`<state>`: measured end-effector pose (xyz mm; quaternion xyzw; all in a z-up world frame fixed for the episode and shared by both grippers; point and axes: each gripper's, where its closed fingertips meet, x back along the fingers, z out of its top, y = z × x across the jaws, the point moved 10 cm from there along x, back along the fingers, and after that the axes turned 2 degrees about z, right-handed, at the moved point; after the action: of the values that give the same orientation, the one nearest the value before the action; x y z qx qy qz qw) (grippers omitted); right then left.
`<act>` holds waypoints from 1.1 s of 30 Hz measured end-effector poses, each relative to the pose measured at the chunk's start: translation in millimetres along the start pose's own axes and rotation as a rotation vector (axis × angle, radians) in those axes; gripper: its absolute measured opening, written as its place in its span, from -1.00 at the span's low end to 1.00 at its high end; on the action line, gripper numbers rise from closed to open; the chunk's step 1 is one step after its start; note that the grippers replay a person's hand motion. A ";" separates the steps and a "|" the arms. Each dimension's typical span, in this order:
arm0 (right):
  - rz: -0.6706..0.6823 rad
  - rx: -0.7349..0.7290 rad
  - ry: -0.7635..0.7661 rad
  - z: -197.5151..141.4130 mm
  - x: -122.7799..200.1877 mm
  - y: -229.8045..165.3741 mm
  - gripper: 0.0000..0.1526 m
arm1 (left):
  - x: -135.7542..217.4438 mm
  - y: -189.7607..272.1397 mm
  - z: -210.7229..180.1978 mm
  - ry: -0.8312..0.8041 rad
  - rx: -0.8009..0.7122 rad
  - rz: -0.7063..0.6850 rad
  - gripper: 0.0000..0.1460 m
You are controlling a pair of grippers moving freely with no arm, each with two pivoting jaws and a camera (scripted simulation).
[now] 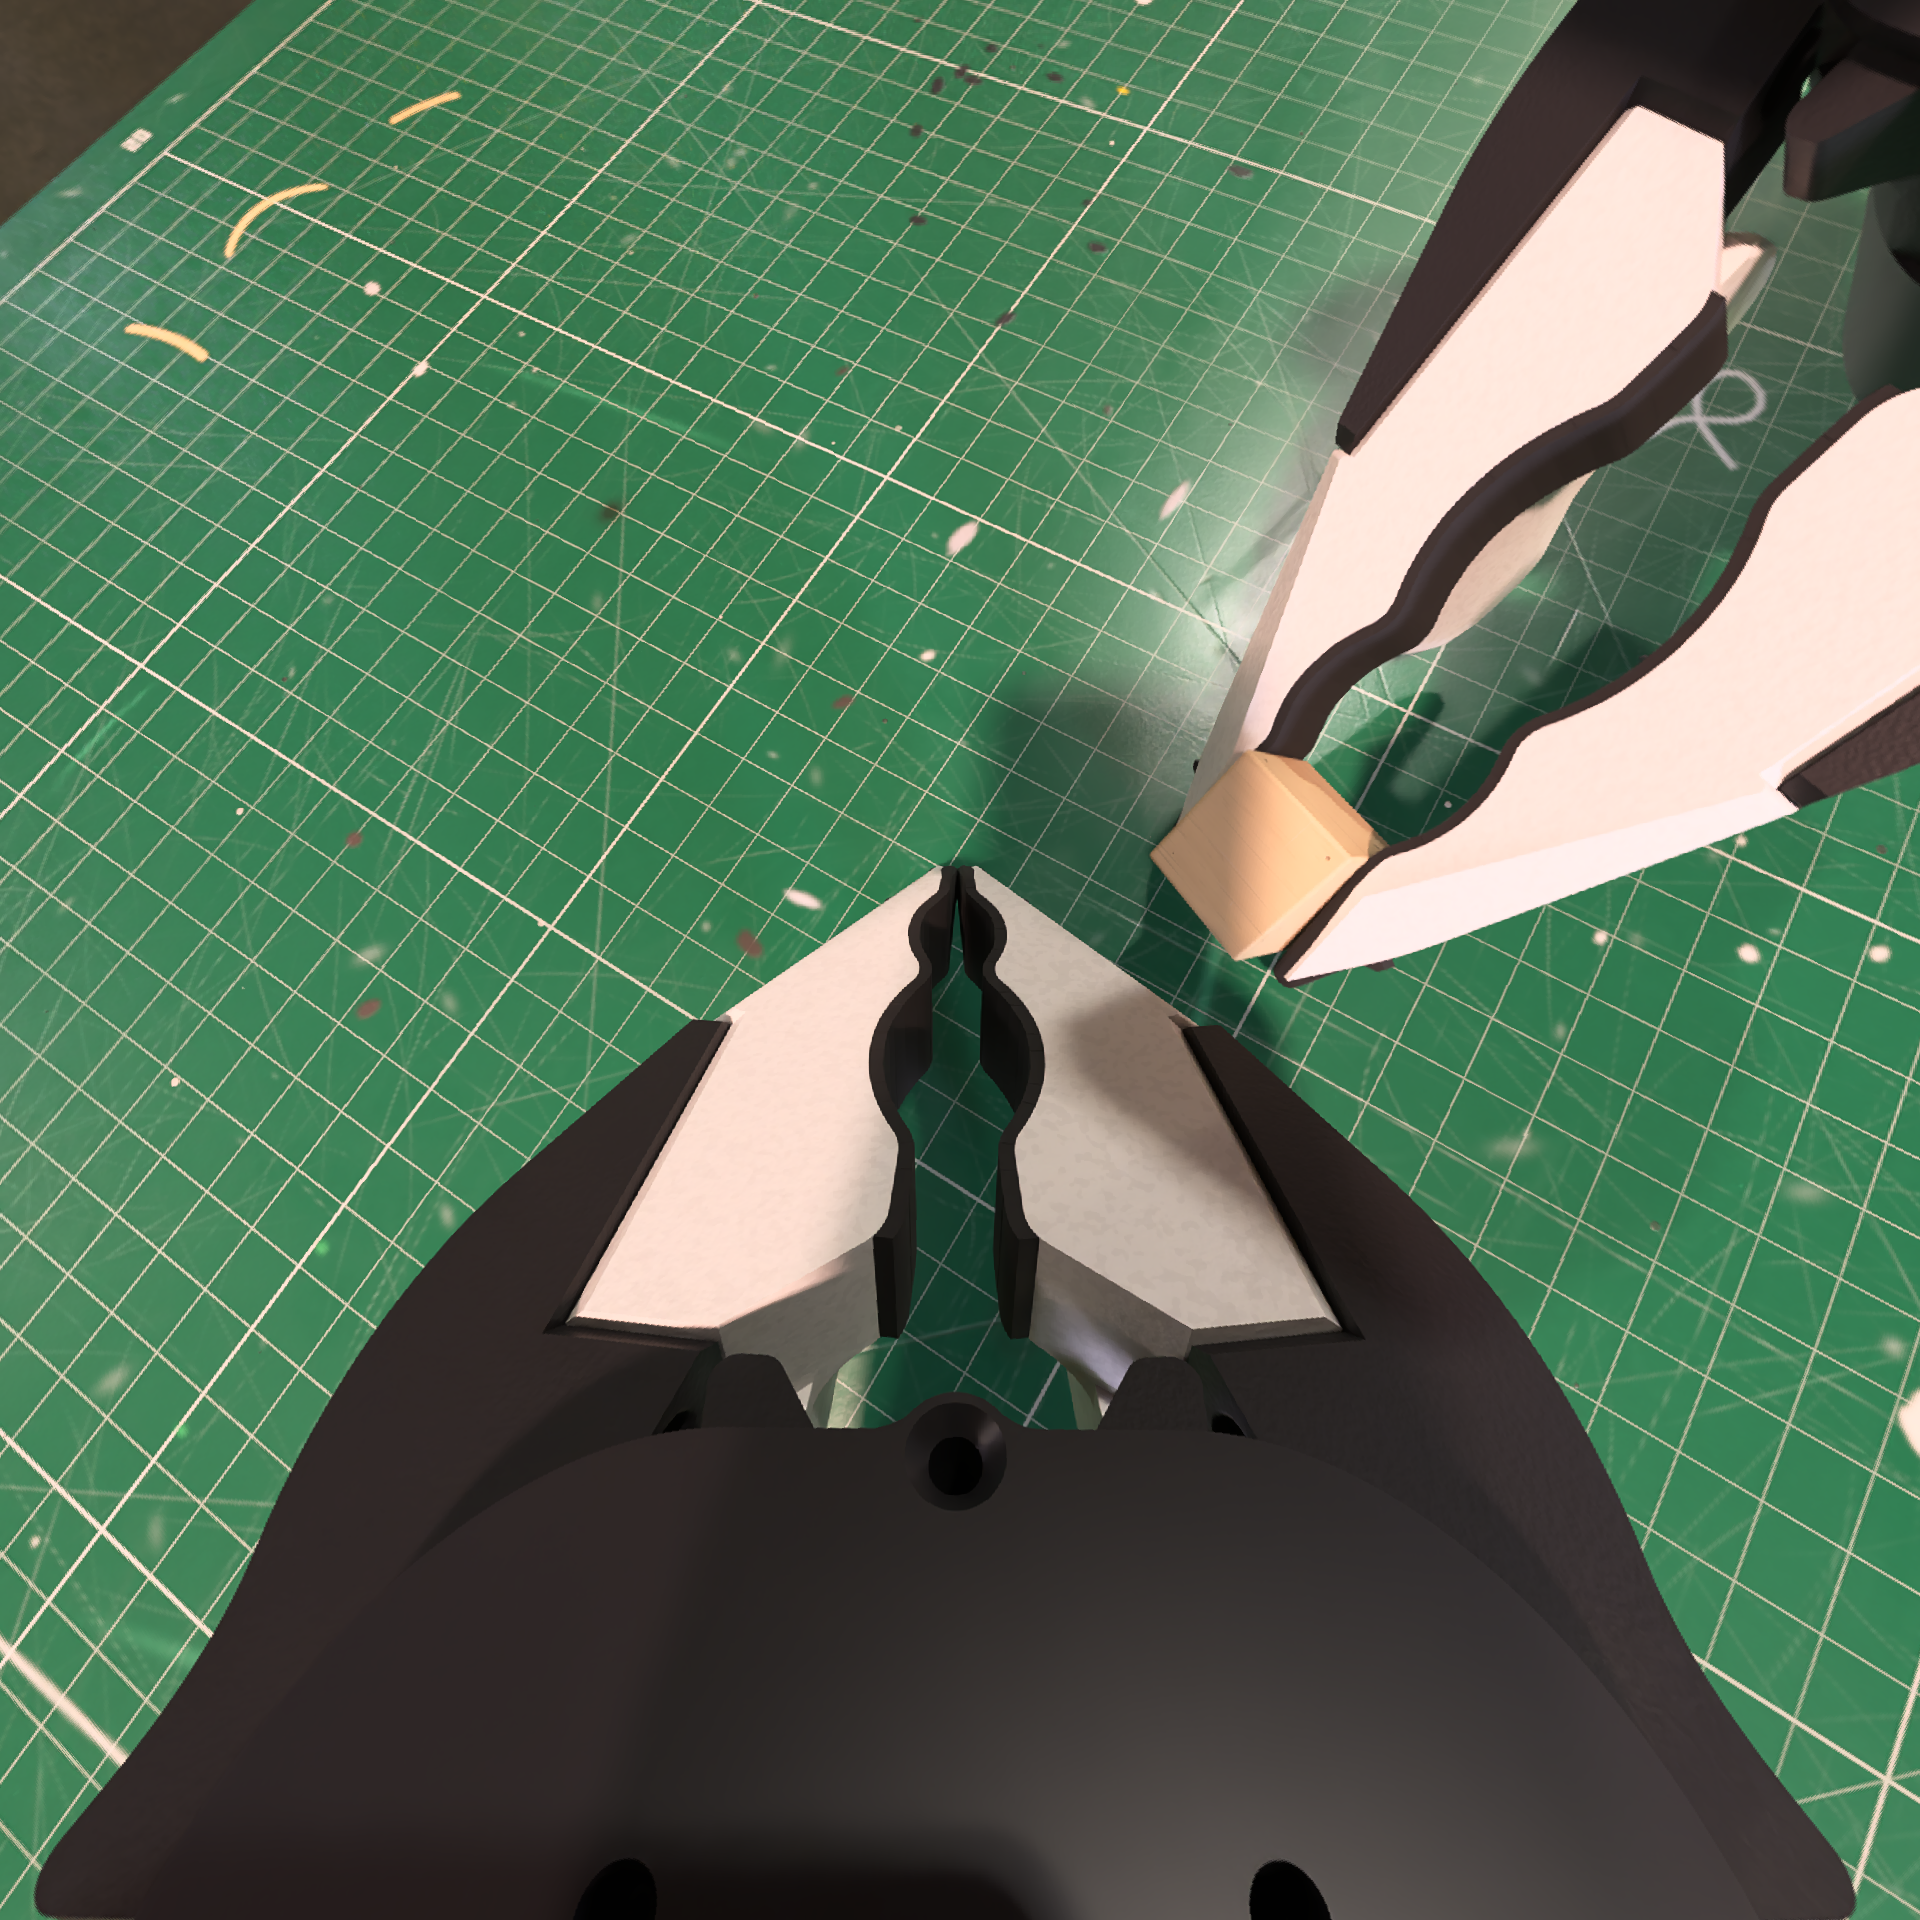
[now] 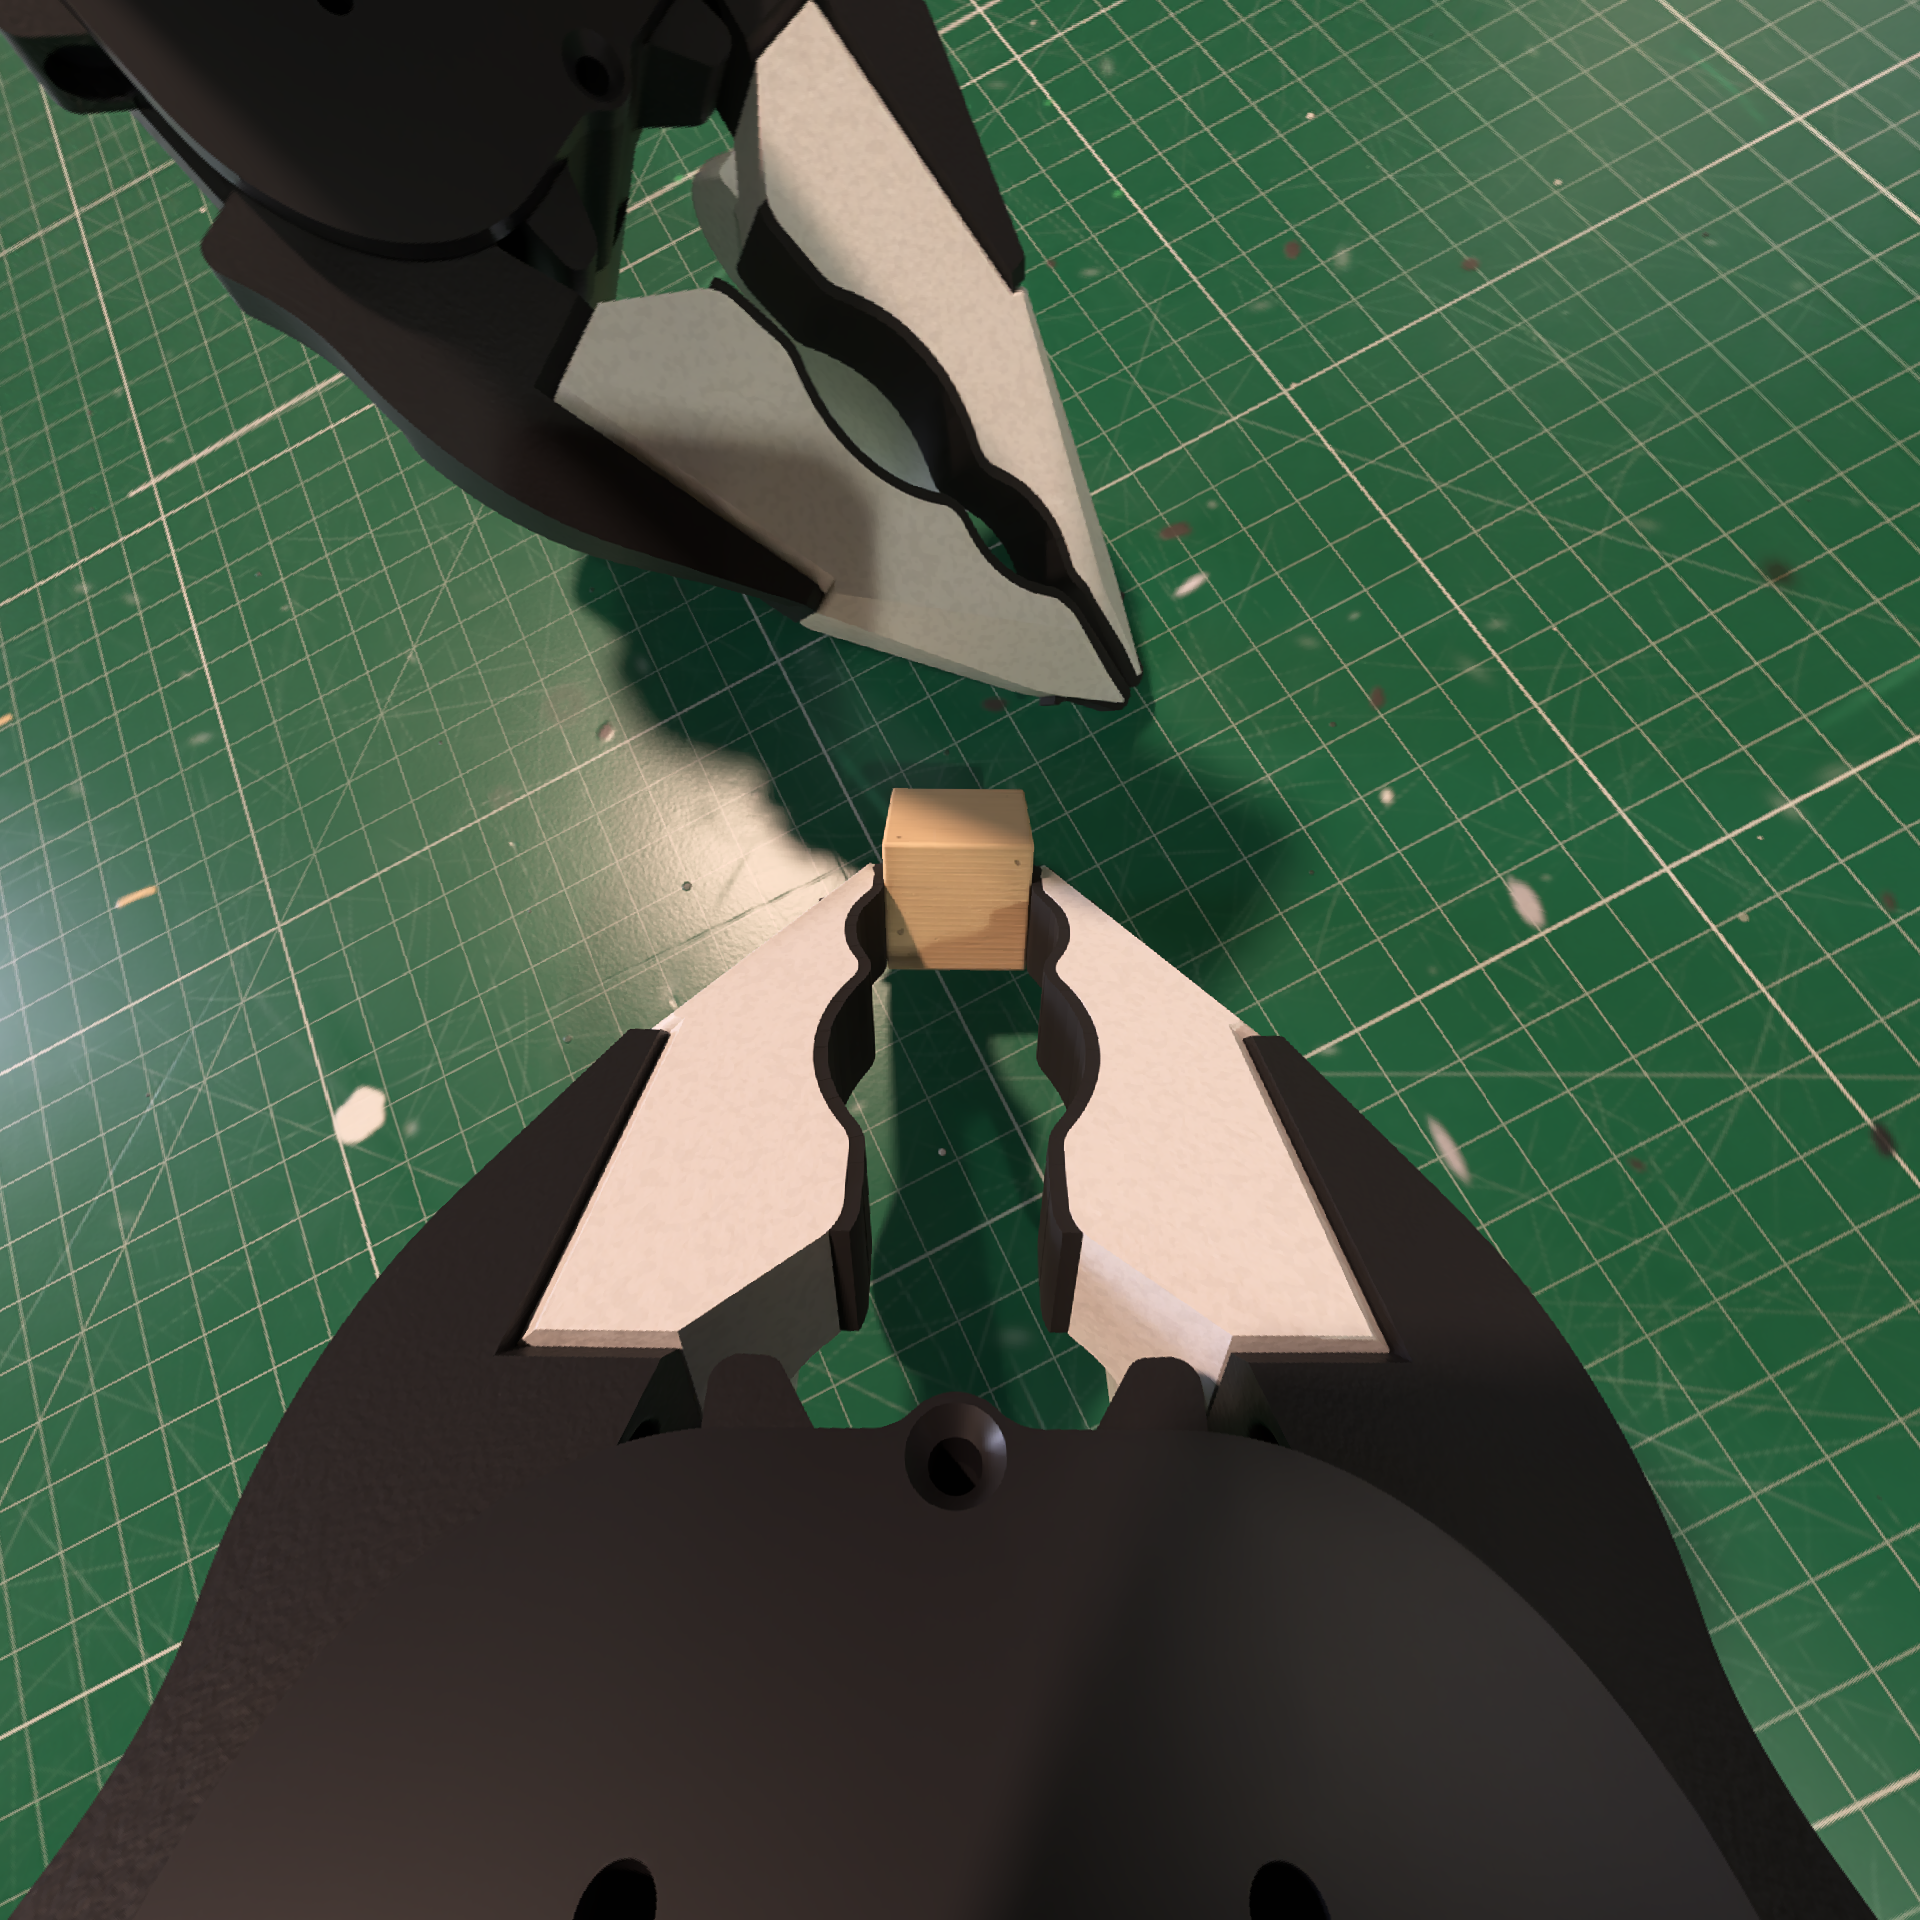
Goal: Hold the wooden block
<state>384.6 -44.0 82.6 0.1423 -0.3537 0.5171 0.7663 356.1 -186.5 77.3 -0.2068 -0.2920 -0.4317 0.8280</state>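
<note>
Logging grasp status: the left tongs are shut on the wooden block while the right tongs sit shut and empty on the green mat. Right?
Sides swapped. The right wrist view shows the right tongs shut on the wooden block; the left tongs are shut and empty over the green mat.

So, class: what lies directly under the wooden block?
The green cutting mat and the block's shadow. The wooden block sits between the right gripper's fingertips; its underside and any contact with the mat are hidden.
</note>
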 end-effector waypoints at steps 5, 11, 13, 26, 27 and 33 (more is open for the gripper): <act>-0.010 -0.006 0.033 1.1 2.8 -1.6 -0.66 | 0.0 -0.2 0.1 0.001 0.000 -0.002 -1.00; -0.029 -0.042 0.119 -1.2 22.3 0.6 -0.66 | 0.0 0.4 0.0 0.002 -0.007 -0.002 -1.00; -0.040 -0.054 0.138 -3.3 25.7 1.6 -0.66 | 0.1 0.4 -0.1 0.002 -0.007 -0.006 -1.00; -0.046 -0.087 0.179 -10.1 30.6 0.8 -0.66 | 0.1 2.0 -0.4 0.005 -0.022 -0.010 -1.00; -0.044 -0.089 0.180 -10.5 31.5 0.8 -0.66 | 0.1 2.0 -0.4 0.005 -0.023 -0.011 -1.00; -0.030 -0.109 0.171 -16.1 38.2 1.2 -0.66 | 0.1 2.3 -0.4 0.005 -0.027 -0.011 -1.00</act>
<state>398.1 -7.7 97.4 0.0609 -0.3126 0.4959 0.8079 358.2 -185.6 76.8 -0.2150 -0.2851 -0.4407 0.8236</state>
